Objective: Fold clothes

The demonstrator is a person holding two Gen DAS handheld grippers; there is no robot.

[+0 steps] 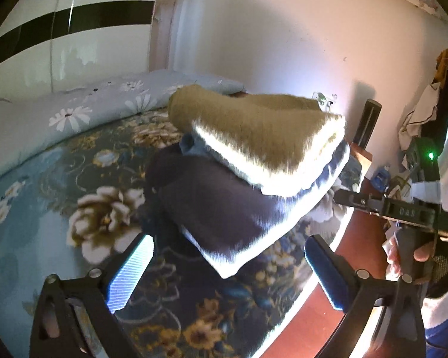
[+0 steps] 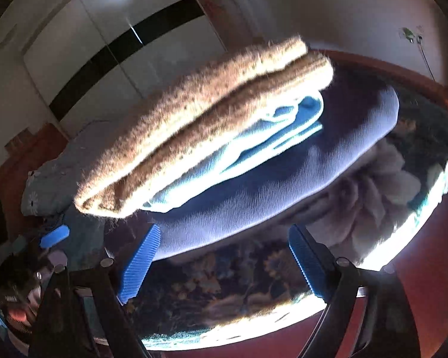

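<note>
Tan fuzzy sweater tops a folded pile (light blue top, then navy garment) on the flowered bed. Left gripper and right gripper gape wide, holding nothing.

Showing black slotted arms on the left gripper and right gripper, each bearing blue ribbed pads and round silver screws. Glowing green at a small light on the right gripper's black body, above pale stamped lettering. Wearing a dark mesh glove on the hand, with a white cuff and blue sleeve behind.
</note>
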